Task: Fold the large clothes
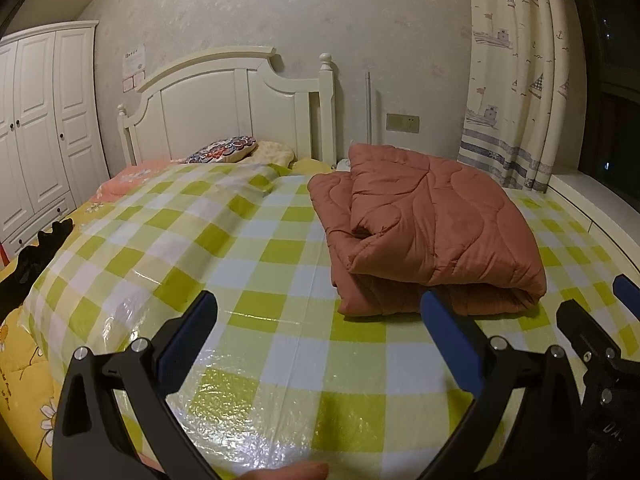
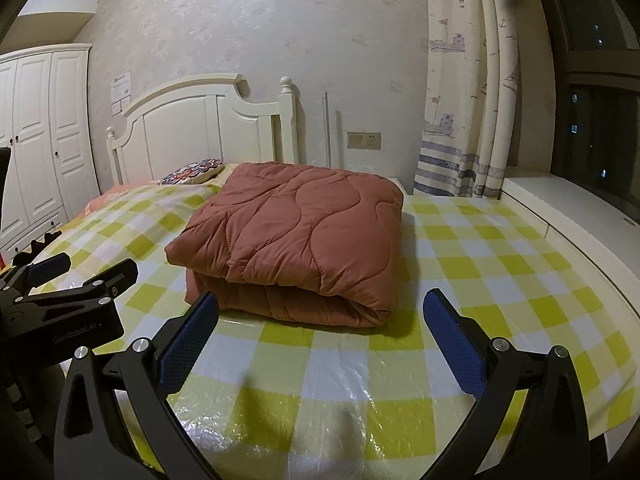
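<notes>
Quilt [image 2: 296, 236] folded, ahead of both hand-held grippers.

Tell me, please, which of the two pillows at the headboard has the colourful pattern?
The patterned pillow, with red, blue and white motifs, lies left of and partly on the plain pale yellow pillow beside it.

Quilted garment [image 2: 296, 236]: rust-brown, padded, stitched in wavy lines, folded into a thick rectangular bundle of several layers with the rounded fold edge toward the cameras. It lies flat on a yellow-green and white checked sheet [image 2: 480, 264] covering the bed. In the left wrist view one lower layer juts out on the bundle's left side.
</notes>
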